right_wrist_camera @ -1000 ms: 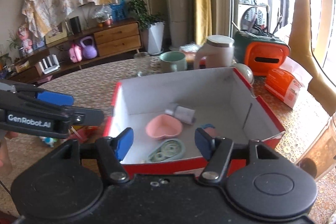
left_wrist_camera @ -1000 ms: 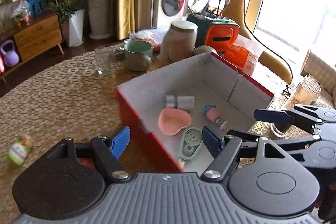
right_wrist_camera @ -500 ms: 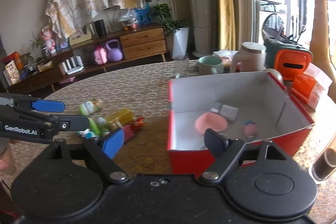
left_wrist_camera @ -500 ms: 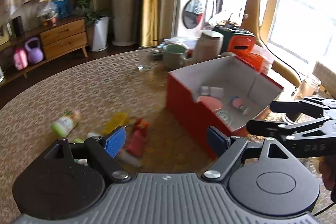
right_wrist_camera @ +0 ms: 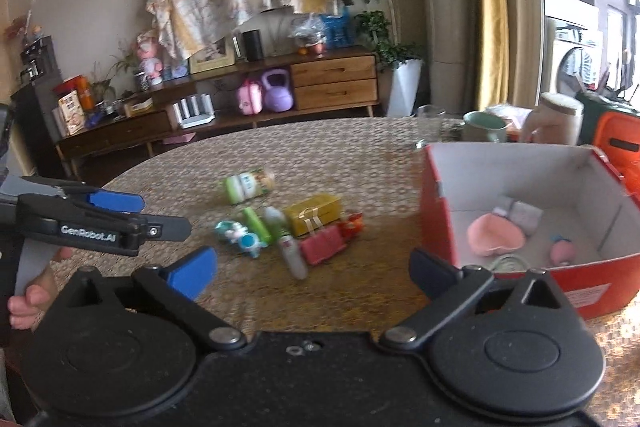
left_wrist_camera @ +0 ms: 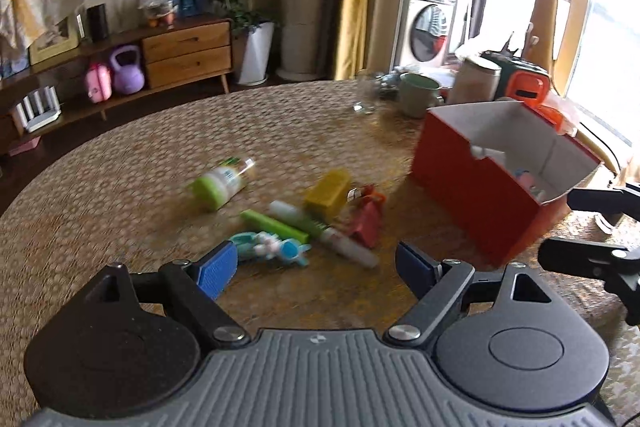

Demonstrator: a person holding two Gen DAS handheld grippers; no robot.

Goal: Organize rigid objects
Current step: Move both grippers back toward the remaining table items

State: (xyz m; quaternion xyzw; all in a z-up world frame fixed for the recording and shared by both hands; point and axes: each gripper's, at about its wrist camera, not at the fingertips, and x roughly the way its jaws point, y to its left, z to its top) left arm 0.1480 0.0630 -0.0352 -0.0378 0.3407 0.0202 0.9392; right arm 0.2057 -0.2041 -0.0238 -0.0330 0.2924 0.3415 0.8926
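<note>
The left gripper (left_wrist_camera: 316,267) is sitting wide with nothing in it. The right gripper (right_wrist_camera: 312,267) is opening wider, and nothing is between its jaws. Both are hanging over the table (left_wrist_camera: 120,179). The toys are lying in a little pile beside the red box (right_wrist_camera: 500,163): a bottle (right_wrist_camera: 248,185), a yellow box (right_wrist_camera: 314,213), a pen (right_wrist_camera: 292,255) and a pink clip (right_wrist_camera: 322,247). A pink heart dish (right_wrist_camera: 496,239) is lying inside the red box.
</note>
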